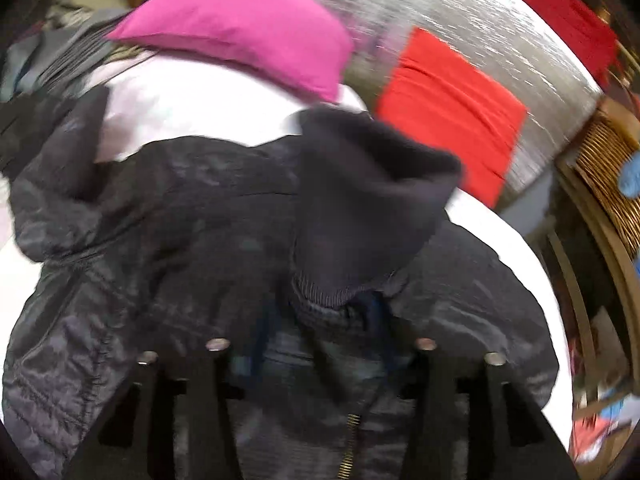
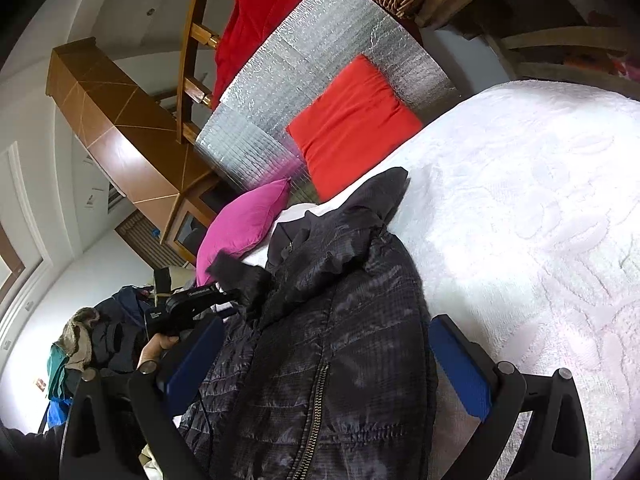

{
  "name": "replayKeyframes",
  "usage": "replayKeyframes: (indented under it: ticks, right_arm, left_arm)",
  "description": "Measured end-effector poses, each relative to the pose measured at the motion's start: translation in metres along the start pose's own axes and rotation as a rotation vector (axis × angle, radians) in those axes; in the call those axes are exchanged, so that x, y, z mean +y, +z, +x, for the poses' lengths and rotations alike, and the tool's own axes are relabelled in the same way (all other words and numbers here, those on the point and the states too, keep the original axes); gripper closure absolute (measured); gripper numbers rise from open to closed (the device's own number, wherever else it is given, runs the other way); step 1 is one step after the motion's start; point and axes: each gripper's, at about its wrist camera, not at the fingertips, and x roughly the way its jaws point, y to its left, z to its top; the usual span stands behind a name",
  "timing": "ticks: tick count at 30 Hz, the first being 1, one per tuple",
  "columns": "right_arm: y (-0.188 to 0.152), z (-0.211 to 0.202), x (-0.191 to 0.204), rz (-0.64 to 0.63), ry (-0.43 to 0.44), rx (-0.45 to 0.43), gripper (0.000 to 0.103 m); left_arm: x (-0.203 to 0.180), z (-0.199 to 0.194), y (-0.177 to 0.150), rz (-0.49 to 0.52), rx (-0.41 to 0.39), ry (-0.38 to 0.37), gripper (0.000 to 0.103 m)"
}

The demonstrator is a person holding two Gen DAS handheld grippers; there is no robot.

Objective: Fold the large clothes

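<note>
- Black quilted jacket (image 2: 340,320), shiny thin shell stitched in narrow channels, lies crumpled on the bed (image 2: 540,240). A brass-toothed zip runs up its front.
- The jacket's hood (image 1: 360,184) is a matte, softer dark fabric with a ribbed knit collar below it; it stands up in a rounded peak.
- Bed cover: white, thick, terry-like, with raised swirl patterns.
- Left hand-held gripper (image 2: 224,300): black, its tips against a fuzzy dark flap of the jacket. Blur hides whether they pinch it; cannot tell. From its own camera the fingers stand apart over the zip.
- Right hand-held gripper (image 2: 332,380): released, blue pads wide apart, jacket body between them, not pressed.
- Magenta pillow (image 1: 240,28), smooth and plump, near the hood.
- Red cushion (image 2: 352,124), flat, square, creased, against a silver foil quilted panel (image 2: 280,92).
</note>
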Motion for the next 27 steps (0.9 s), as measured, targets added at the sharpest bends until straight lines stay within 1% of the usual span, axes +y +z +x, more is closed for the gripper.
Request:
replayKeyframes:
  ticks: [2,4,6,8,11,12,13,15,16,19,20,22,23,26,27]
  right_arm:
    - [0.000,0.000,0.000,0.000,-0.003,0.000,0.000]
    - [0.000,0.000,0.000,-0.001,-0.003,0.000,0.000]
    - [0.000,0.000,0.000,-0.003,-0.007,0.002,0.000]
    - [-0.001,0.001,0.001,-0.005,-0.008,0.004,0.000]
    - [-0.002,0.002,0.002,-0.009,-0.010,0.006,0.000]
    - [-0.002,0.002,0.002,-0.010,-0.010,0.006,0.000]
    - [-0.002,0.002,0.002,-0.009,-0.009,0.006,0.000]
    - [-0.002,0.002,0.002,-0.007,-0.006,0.008,0.000]
    - [-0.002,0.002,0.002,-0.008,-0.004,0.008,0.000]
    - [-0.003,0.001,0.003,-0.015,-0.006,0.008,0.000]
    - [-0.003,0.001,0.004,-0.018,-0.008,0.006,0.000]
    - [-0.003,0.001,0.004,-0.021,-0.010,0.004,0.000]
    - [-0.003,0.001,0.004,-0.020,-0.010,0.004,0.000]
    - [-0.003,0.001,0.003,-0.016,-0.007,0.008,0.000]
    - [-0.002,0.002,0.002,-0.013,-0.006,0.009,0.000]
  left_arm:
    - [0.007,0.000,0.000,-0.023,0.006,-0.002,0.048]
    - [0.017,0.002,0.000,-0.063,0.021,-0.019,0.047]
    - [0.023,0.003,0.001,-0.098,0.029,-0.031,0.039]
    - [0.026,0.002,0.000,-0.132,0.039,-0.043,0.034]
    - [0.040,0.003,0.002,-0.218,0.063,-0.103,0.029]
    - [0.045,-0.002,-0.001,-0.258,0.056,-0.150,0.027]
    - [0.048,-0.008,-0.003,-0.280,0.038,-0.170,0.026]
    - [0.052,-0.021,-0.011,-0.280,0.002,-0.145,0.020]
    - [0.051,-0.025,-0.013,-0.272,-0.015,-0.139,0.019]
    - [0.040,-0.020,-0.008,-0.198,-0.004,-0.102,0.018]
    - [0.038,-0.014,-0.004,-0.196,0.003,-0.093,0.018]
    - [0.042,-0.007,-0.001,-0.236,0.018,-0.070,0.018]
    - [0.047,-0.001,-0.001,-0.276,0.032,-0.054,0.018]
    - [0.055,0.014,-0.002,-0.301,0.054,-0.016,0.018]
    - [0.057,0.020,-0.003,-0.300,0.054,-0.013,0.032]
